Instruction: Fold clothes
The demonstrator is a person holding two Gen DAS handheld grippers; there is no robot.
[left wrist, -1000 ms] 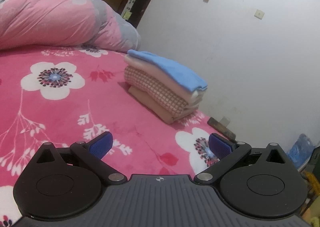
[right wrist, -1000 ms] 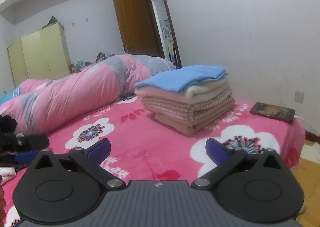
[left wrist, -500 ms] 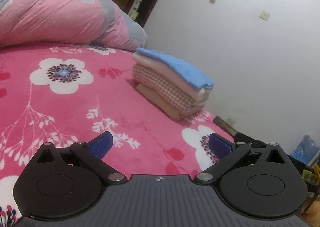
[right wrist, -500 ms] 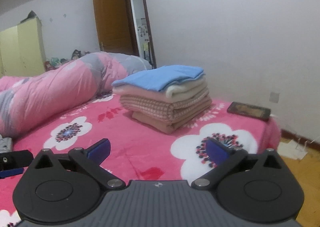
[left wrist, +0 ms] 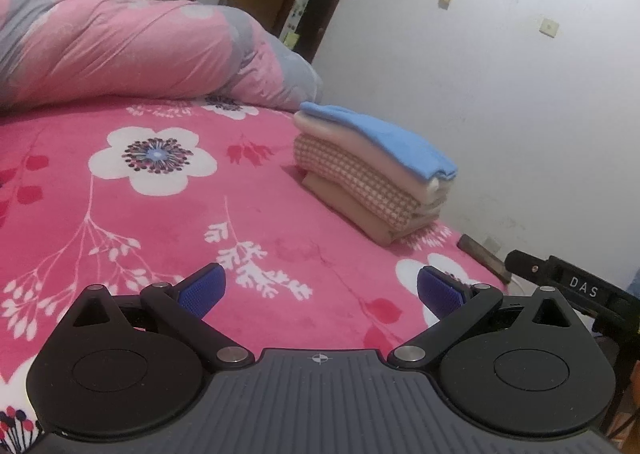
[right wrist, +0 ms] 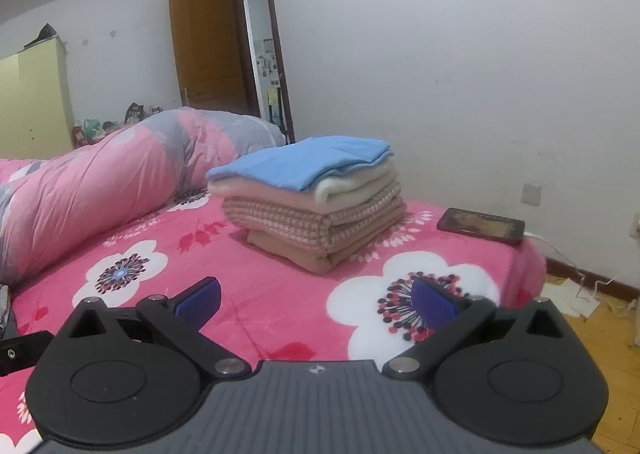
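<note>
L wrist view, L to R: rolled pink/grey quilt (left wrist: pixel 132 53) lies far left on the bed (left wrist: pixel 120 213), which has a pink sheet w/ white flowers. Stack of folded clothes (left wrist: pixel 372 177) sits on the bed right of centre, near the white wall (left wrist: pixel 500 93); blue piece on top, cream and checked pieces under it, tan piece at the bottom. Dark phone (left wrist: pixel 482 257) lies at the bed's right edge, only partly seen. Left hand-held gripper (left wrist: pixel 320 290) is released, blue pads wide apart, nothing between them, hovering over the sheet, well apart from the stack. Right hand-held gripper's black body (left wrist: pixel 576 290) shows at the right edge.

R wrist view, L to R: yellow wardrobe (right wrist: pixel 32 93) far left, quilt (right wrist: pixel 100 193) in front of it, brown door (right wrist: pixel 208 45) open behind. Stack of folded clothes (right wrist: pixel 312 197) is mid-bed, edges roughly squared. Phone (right wrist: pixel 480 225) lies right of the stack by the bed corner, apart from it. Right hand-held gripper (right wrist: pixel 316 298) is released too, pads spread, empty, near side of the stack and not touching it. Wood floor (right wrist: pixel 608 334) at far right.
</note>
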